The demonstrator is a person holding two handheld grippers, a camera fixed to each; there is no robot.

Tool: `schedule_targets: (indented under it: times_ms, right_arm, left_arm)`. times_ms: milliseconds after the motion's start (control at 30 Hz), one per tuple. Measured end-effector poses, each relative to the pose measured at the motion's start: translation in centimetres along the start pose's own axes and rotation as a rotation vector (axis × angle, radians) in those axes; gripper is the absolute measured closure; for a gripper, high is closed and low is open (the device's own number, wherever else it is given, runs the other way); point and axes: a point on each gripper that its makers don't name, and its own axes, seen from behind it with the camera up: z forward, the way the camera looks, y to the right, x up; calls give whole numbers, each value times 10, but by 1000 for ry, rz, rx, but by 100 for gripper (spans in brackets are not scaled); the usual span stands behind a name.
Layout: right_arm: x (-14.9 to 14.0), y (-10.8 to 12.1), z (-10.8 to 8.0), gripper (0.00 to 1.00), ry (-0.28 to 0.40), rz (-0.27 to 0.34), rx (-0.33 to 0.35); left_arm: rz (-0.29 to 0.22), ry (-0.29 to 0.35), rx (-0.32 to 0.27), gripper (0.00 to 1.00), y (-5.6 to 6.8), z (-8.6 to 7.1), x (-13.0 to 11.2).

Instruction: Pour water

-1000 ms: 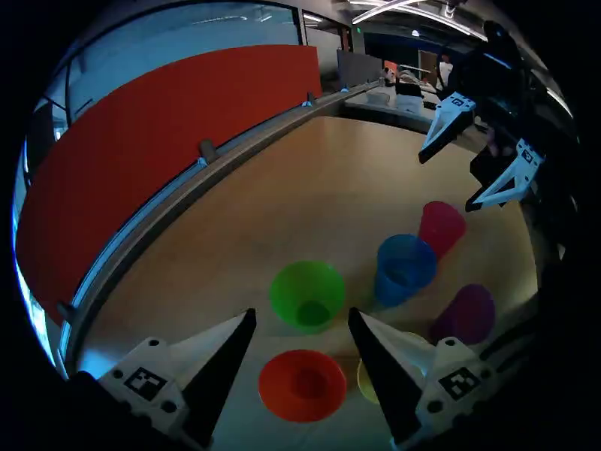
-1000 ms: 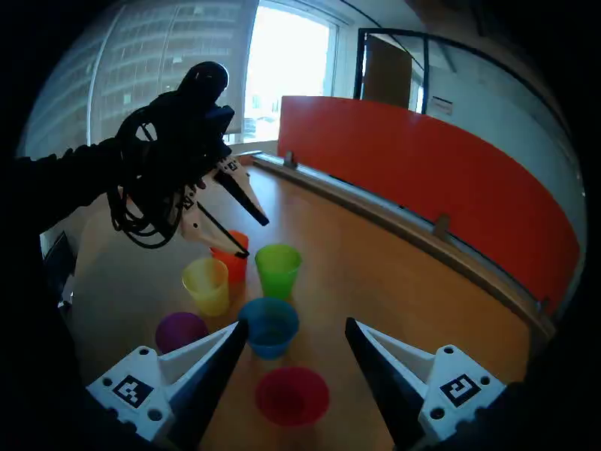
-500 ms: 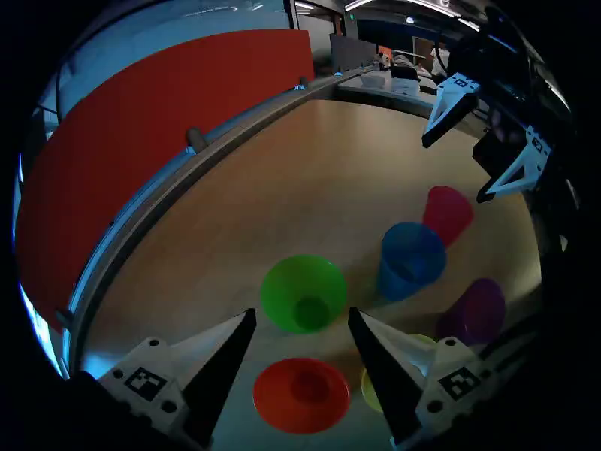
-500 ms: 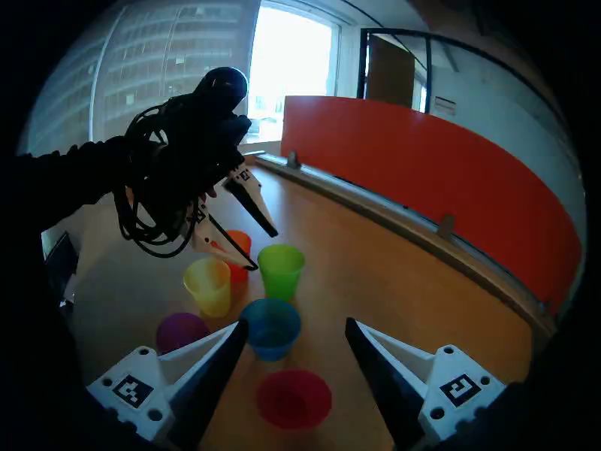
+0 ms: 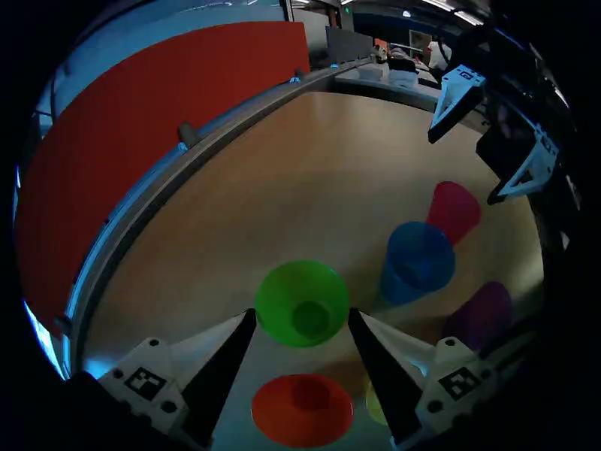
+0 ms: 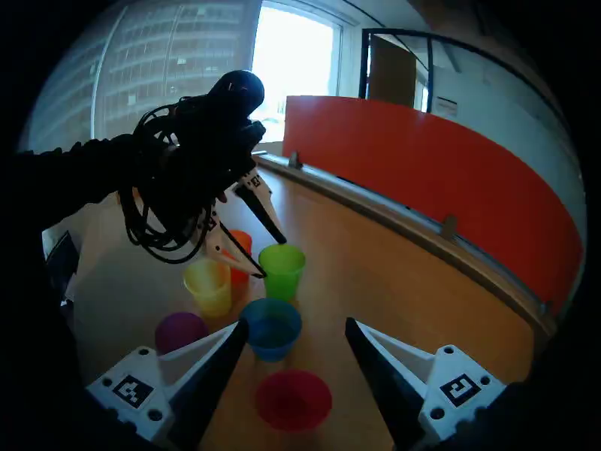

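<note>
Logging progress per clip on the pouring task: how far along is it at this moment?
Done: nothing that shows. The green cup stands upright on the table, not lifted. In hand: the left gripper is open with its fingers at either side of that cup, not pressing on it. The right gripper is open and empty. Left: grasp, lift, pour, set down. Whether any cup holds water cannot be told.

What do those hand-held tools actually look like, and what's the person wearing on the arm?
Both the left gripper and the right gripper have two long pointed jaws, white outside and black inside, each bearing a square black-and-white marker. The left gripper's body is black, with looped black cables hanging from it, and the arm holding it wears a dark sleeve.
</note>
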Motion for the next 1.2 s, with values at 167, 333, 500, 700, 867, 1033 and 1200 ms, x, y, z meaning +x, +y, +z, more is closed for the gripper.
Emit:
schedule_targets:
  times_ms: [167, 333, 500, 700, 867, 1033, 1200]
  right_arm:
    - [-2, 2, 1, 0, -2, -3, -1]
    - [-3, 4, 2, 0, -2, -2, -2]
    - [-4, 5, 3, 0, -1, 1, -1]
    - [-4, 6, 4, 0, -1, 0, -1]
    - [-4, 6, 4, 0, -1, 1, -1]
    - [-3, 6, 5, 0, -2, 1, -1]
    - [-4, 6, 5, 0, -4, -2, -2]
  left_arm:
    - [-2, -2, -7, 9, 0, 4, 3]
    - [-5, -3, -12, 9, 0, 8, 6]
    - [-2, -1, -13, 9, 0, 11, 8]
    - [0, -3, -14, 9, 0, 16, 9]
    - [-1, -1, -15, 9, 0, 19, 10]
    - [-1, -2, -16, 9, 0, 21, 10]
    - [-7, 5, -14, 9, -1, 23, 10]
